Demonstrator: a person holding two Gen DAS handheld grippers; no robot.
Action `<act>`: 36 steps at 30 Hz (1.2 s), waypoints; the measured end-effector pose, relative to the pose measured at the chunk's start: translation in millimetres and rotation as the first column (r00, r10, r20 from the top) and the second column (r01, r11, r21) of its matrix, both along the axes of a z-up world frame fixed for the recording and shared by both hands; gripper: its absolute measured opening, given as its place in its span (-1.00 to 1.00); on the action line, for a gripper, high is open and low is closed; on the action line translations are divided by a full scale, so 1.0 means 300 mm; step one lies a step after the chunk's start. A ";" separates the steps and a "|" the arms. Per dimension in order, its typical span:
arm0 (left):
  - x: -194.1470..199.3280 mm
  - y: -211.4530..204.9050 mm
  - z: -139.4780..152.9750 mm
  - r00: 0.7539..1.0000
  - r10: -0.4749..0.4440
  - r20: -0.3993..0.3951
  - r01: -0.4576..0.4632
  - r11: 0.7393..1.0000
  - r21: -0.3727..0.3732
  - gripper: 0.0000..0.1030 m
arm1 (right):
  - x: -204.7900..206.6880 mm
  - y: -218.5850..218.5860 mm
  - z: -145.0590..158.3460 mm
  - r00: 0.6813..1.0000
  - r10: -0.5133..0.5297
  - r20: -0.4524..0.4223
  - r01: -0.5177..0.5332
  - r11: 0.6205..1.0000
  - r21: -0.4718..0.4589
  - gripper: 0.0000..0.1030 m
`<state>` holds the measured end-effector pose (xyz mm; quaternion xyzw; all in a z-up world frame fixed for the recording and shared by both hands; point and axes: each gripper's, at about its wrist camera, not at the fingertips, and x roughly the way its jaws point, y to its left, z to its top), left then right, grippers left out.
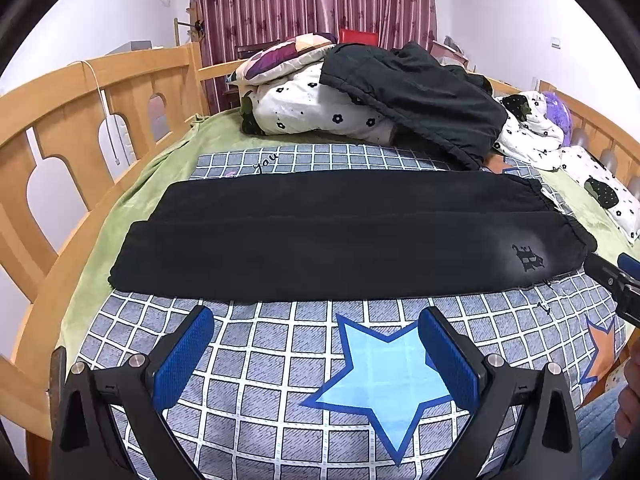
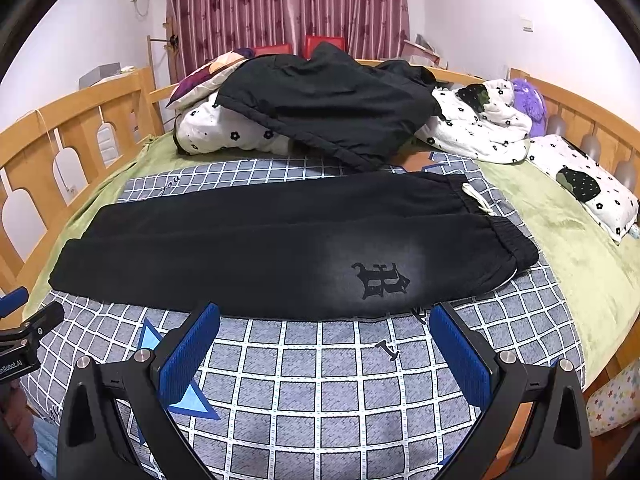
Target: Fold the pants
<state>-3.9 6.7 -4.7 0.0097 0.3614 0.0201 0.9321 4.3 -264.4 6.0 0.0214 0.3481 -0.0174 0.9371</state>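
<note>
While the pants [image 1: 344,236] are lying flat across the checked sheet [image 1: 280,380], folded lengthwise with one leg stacked on the other, nothing is being gripped by either tool. At the far left, the wooden rail [image 1: 80,120] is seen curving along the bed edge, with a green blanket [image 1: 132,184] showing between it and the sheet. The cuffs are pointing left and the elastic waistband [image 2: 508,240] is lying at the right, where a pale drawstring [image 2: 478,200] is resting on the upper layer. A dark emblem [image 2: 380,280] is displayed on a faded patch of the near leg, toward the waist end.

The left gripper [image 1: 316,356] is being held just near of the pants, over the left half of the cloth, its blue pads [image 1: 182,360] spread wide and apart from the fabric; a blue star [image 1: 384,380] on the sheet is framed between them. The right gripper [image 2: 324,354] is being held near the waist end, jaws likewise spread wide, the tips lying close to the near hem without touching it as far as can be told.

Beyond the pants, a black garment [image 1: 416,96] is draped over a flowered quilt [image 1: 304,108], and striped curtains [image 1: 312,0] are hanging at the far wall. At the far right a purple plush [image 2: 528,100] is sitting beside the rail.
</note>
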 end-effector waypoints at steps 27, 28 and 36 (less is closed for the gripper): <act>-0.007 0.023 -0.001 1.000 0.004 -0.006 -0.004 1.000 -0.014 1.00 | -0.004 0.011 0.000 1.000 -0.001 0.009 0.001 1.000 -0.028 0.99; -0.009 0.024 -0.001 1.000 0.005 -0.005 -0.005 1.000 -0.014 1.00 | -0.005 0.010 0.000 1.000 -0.001 0.009 0.001 1.000 -0.026 0.99; -0.010 0.025 0.002 1.000 0.004 -0.004 -0.004 1.000 -0.016 1.00 | -0.004 -0.003 0.005 1.000 -0.012 0.012 0.012 1.000 -0.029 0.99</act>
